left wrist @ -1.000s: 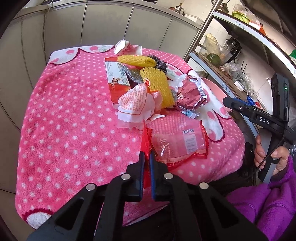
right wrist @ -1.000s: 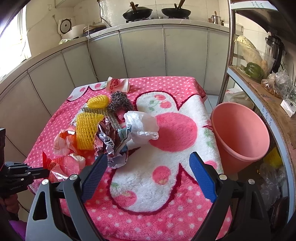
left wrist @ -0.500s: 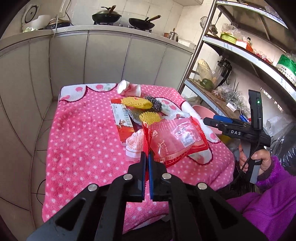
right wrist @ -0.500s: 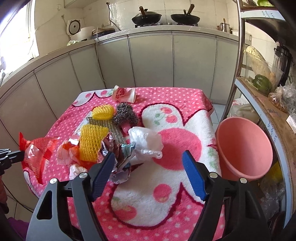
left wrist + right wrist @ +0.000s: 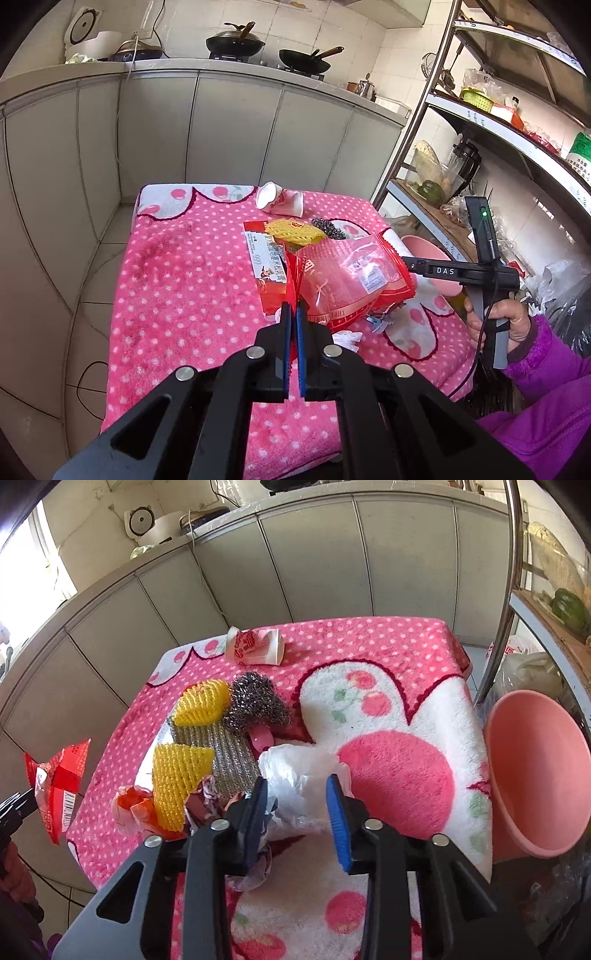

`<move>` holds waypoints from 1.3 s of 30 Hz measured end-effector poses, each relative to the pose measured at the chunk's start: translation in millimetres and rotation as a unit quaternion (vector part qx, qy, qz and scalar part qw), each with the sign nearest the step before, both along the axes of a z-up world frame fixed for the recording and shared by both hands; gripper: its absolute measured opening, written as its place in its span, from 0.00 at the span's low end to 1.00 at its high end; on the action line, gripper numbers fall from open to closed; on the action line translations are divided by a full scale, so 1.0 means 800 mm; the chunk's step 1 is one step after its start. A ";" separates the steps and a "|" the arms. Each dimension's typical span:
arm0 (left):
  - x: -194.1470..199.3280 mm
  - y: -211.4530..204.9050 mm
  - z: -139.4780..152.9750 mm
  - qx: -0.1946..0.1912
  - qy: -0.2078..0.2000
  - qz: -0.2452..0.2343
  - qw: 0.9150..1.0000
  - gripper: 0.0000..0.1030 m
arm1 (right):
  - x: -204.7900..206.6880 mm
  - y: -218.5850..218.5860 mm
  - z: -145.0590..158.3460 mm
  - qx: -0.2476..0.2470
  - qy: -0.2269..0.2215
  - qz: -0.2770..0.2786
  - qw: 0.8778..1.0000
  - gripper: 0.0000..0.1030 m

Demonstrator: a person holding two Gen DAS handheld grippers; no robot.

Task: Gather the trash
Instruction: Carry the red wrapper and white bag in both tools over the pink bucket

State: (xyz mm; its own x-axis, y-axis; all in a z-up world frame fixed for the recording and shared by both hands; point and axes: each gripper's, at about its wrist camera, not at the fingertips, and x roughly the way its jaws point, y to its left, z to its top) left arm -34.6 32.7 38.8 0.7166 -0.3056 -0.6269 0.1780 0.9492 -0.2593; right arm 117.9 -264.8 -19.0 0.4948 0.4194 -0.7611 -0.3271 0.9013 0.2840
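Change observed: the red snack wrapper point(image 5: 351, 280), lying a second ago on the pink blanket point(image 5: 184, 288) at the near edge of the counter, is now being held clear of it, hanging in the air.
Left gripper point(image 5: 292, 314): the fingers are being kept clenched on the wrapper's left edge; the rest of the wrapper is being left to hang free towards the right.
Right gripper point(image 5: 297, 797): the fingers are being held released, straddling the white plastic bag point(image 5: 299, 775) near the counter's front edge; contact with the bag cannot be told.
Wrapper in right view: it is being seen off the counter's left edge, above the floor point(image 5: 55, 786).
Remaining trash: yellow foam nets point(image 5: 201, 701), a steel scourer point(image 5: 256, 701), crumpled foil point(image 5: 207, 797) and a paper cup point(image 5: 255, 646) near the far edge are still lying on the blanket.
Pink bucket point(image 5: 535, 775): it is standing beside the counter's right edge, well apart from the wrapper.
Assessment: one item is judged secured; a carry across to the bucket is being awaited, and collection is judged to be at an early stage.
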 end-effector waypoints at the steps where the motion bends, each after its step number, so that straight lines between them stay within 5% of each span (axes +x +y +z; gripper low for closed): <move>1: 0.002 -0.001 -0.001 0.001 0.000 0.001 1.000 0.02 | 0.004 -0.002 -0.005 0.007 0.010 -0.002 1.000 0.13; 5: 0.006 -0.004 0.000 0.002 0.000 0.004 1.000 0.02 | 0.007 -0.013 -0.006 0.028 0.012 -0.011 0.999 0.06; 19: 0.036 -0.027 0.017 -0.008 -0.010 0.022 1.000 0.02 | -0.018 -0.087 0.051 0.083 -0.049 -0.069 0.993 0.06; 30: 0.108 -0.168 0.037 0.004 -0.030 -0.070 0.997 0.02 | -0.044 -0.188 0.051 0.011 -0.104 -0.190 0.976 0.06; 39: 0.152 -0.250 0.032 0.025 -0.023 -0.090 0.995 0.02 | -0.059 -0.206 0.042 0.092 -0.101 -0.176 0.975 0.06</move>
